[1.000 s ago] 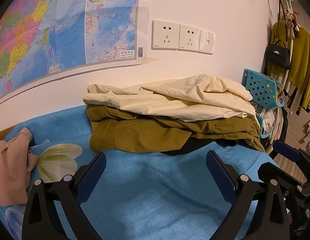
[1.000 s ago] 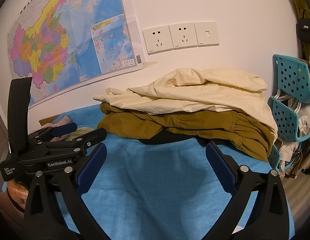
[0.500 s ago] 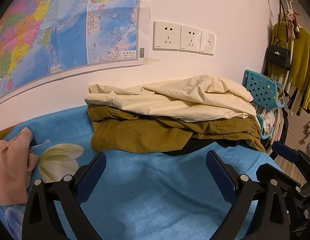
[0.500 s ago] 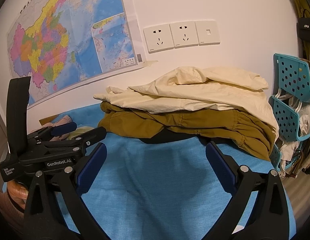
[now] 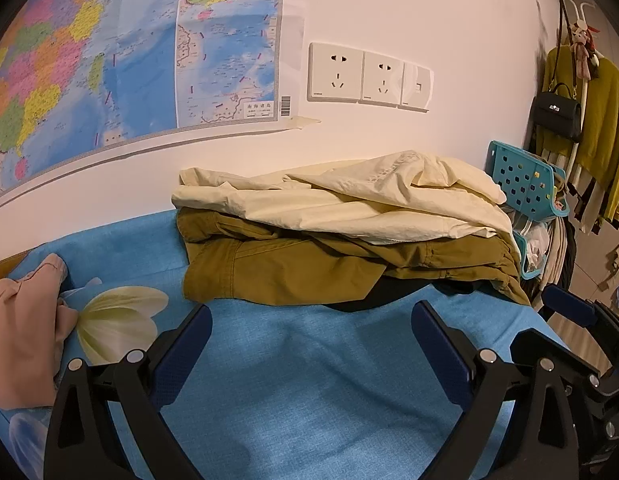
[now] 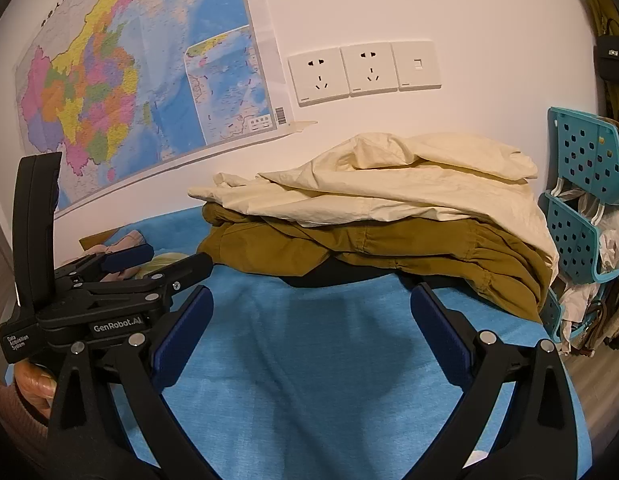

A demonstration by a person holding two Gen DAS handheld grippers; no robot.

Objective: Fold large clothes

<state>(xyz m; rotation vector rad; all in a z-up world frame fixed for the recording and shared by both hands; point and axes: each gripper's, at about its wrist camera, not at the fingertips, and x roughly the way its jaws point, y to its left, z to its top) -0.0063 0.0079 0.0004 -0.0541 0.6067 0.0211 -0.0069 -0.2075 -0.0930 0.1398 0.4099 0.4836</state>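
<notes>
Cream garment (image 5: 349,208): topmost of a stack, loosely folded and rumpled, at the far side of the blue cloth (image 5: 309,380) and close against the wall. Long axis runs left to right across both views; a higher bunched ridge sits toward its right end.

Olive-brown garment (image 5: 293,268): directly beneath the cream one, same left-right axis. Its near edge overhangs forward; its right end droops off the cloth's edge toward the teal basket (image 5: 525,184).

Dark garment (image 5: 365,300): lowest layer, only a sliver showing under the olive edge; kind cannot be told.

Left gripper (image 5: 311,342): jaws spread wide, nothing between them, held low above bare blue cloth. The stack lies straight ahead, near but not touching; the span between the jaws faces the olive garment's near edge.

Right gripper (image 6: 311,320): jaws likewise spread and empty, aimed at the same near edge, slightly toward its right half. In its view the left gripper's body sits just to its left, so the two stand side by side, about equally near the stack.

Judgement: either gripper could reach the stack with a short forward move. The right suits the cream garment's right end, the left its left end.

Pink garment (image 5: 25,344): lies apart at the left, on the flower print.

Wall: map (image 5: 109,60), sockets (image 5: 369,76).
</notes>
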